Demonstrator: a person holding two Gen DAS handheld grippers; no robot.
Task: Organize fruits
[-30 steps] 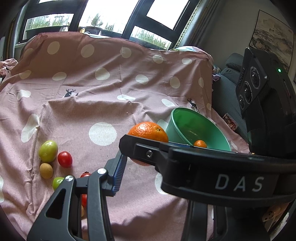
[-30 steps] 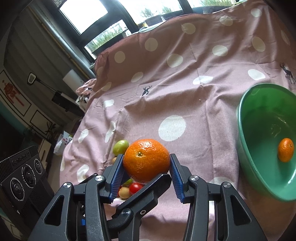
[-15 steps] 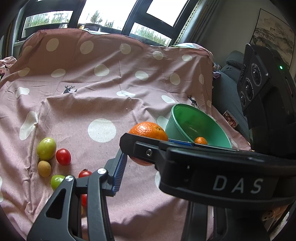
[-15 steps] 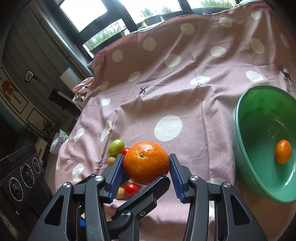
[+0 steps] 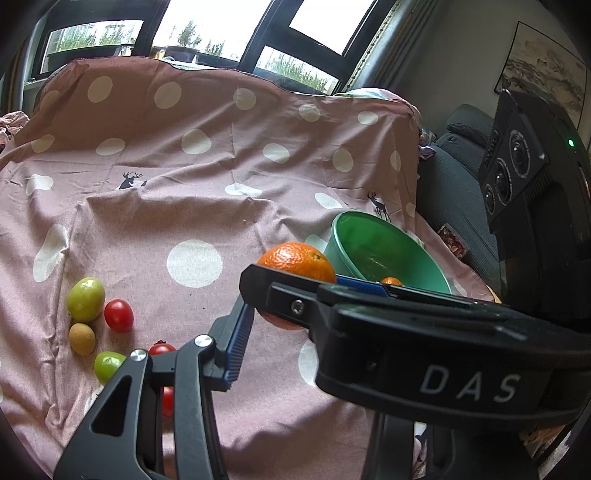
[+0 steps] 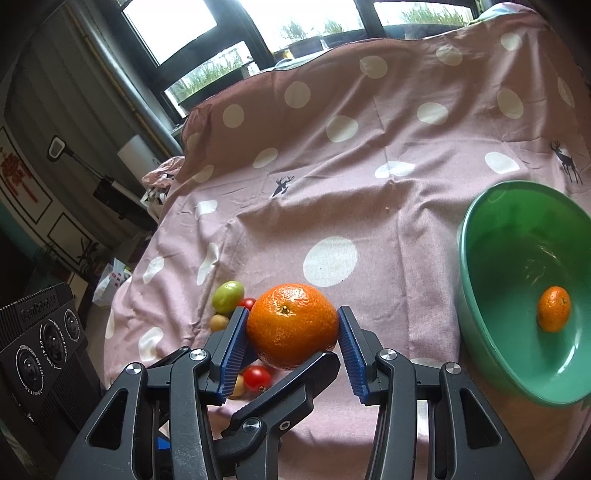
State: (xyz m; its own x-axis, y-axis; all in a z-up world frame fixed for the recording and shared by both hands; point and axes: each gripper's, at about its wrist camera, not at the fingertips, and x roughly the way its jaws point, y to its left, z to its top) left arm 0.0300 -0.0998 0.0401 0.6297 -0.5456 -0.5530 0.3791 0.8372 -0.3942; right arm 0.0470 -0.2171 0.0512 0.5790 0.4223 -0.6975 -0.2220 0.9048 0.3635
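Light source: daylight is coming in through the windows (image 5: 207, 33) behind the pink cloth (image 5: 207, 177).
Glare: the panes are blowing out to white.
Shadows: soft ones are lying under the fruit.
Distortion: fisheye bending is curving the edges; dark vignette is filling the corners.
Focus: near gripper parts are looking slightly soft; the cloth is staying sharp.

home: sofa (image 5: 458, 173), wall painting (image 5: 543, 74)
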